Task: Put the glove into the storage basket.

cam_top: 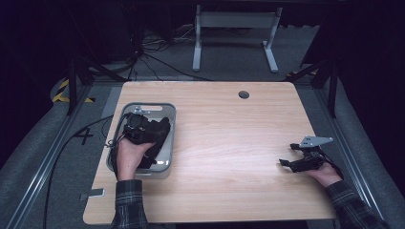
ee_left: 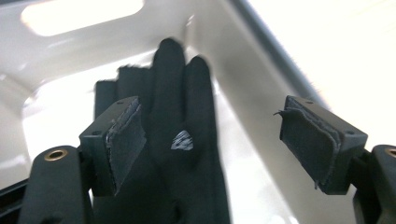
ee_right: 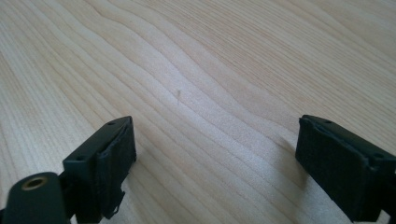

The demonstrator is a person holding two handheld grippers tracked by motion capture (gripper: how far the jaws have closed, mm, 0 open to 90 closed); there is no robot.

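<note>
A black glove (ee_left: 184,140) with a small white logo lies in a grey plastic bin (cam_top: 168,110) at the table's left side. My left gripper (ee_left: 215,140) hangs just above it inside the bin (ee_left: 224,42), open. Its pads (ee_left: 123,140) stand apart on either side of the glove without pressing on it. In the high view the left gripper (cam_top: 141,125) and the glove merge into one dark mass over the bin. My right gripper (cam_top: 286,154) rests low over bare wood near the table's right edge, open, and nothing is between its jaws (ee_right: 215,158).
The wooden table (cam_top: 229,133) has a round cable hole (cam_top: 243,94) near its far edge. On the floor beyond stands a white desk frame (cam_top: 234,38). Cables (cam_top: 76,138) trail off the left side.
</note>
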